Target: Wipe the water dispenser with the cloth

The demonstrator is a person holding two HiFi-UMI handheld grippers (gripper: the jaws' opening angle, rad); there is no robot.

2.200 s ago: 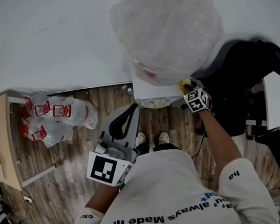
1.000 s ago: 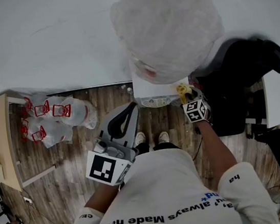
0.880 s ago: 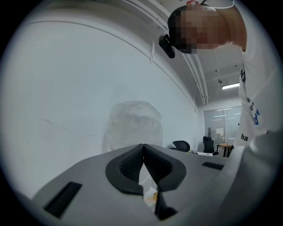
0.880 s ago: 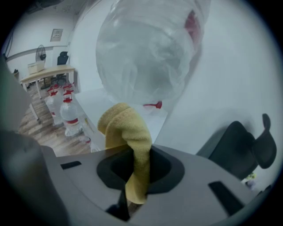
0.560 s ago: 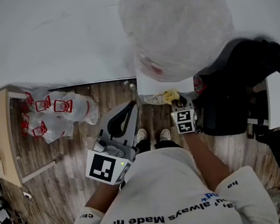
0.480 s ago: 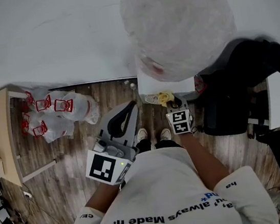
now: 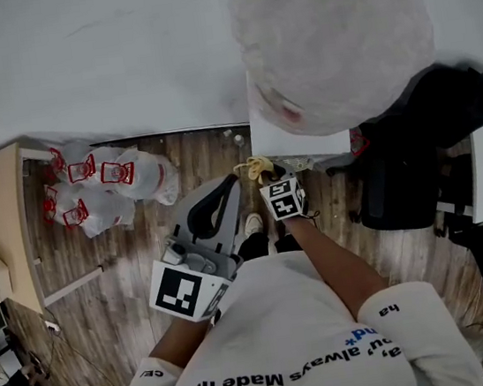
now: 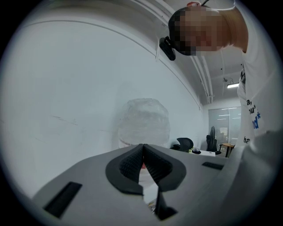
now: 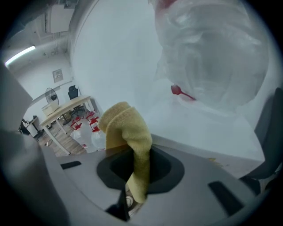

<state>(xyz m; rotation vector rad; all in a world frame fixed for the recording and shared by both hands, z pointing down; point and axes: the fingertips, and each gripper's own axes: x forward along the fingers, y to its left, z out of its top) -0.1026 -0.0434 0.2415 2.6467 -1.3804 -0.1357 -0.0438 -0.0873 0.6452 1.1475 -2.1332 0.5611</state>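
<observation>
The right claw (image 7: 268, 177) is clamped on the yellow cloth (image 7: 253, 168). In the right gripper view the cloth (image 9: 127, 129) is pinched between the two jaws of the right claw (image 9: 139, 167). One folded end stands up above them and a shorter tail hangs below.

The water dispenser (image 7: 292, 139) stands against the white wall (image 7: 97, 56) at 1 o'clock from the person. Its upturned bottle (image 7: 334, 36) is wrapped in clear plastic. The cloth sits just beside the dispenser's near left corner, at 12 o'clock from the person's feet. Contact with the cabinet cannot be confirmed from any view.

The left claw (image 7: 217, 207) is held away from the dispenser, at 11 o'clock. Its own view shows the left claw (image 8: 143, 161) with the jaws closed together and nothing between them, pointing toward the bottle (image 8: 143, 121).

White plastic bags (image 7: 102, 182) with red print lie on the wooden floor (image 7: 128, 275) at 10 o'clock. A wooden desk (image 7: 0, 221) stands at 9 o'clock. A black office chair (image 7: 416, 163) stands at 3 o'clock, just beside the dispenser.
</observation>
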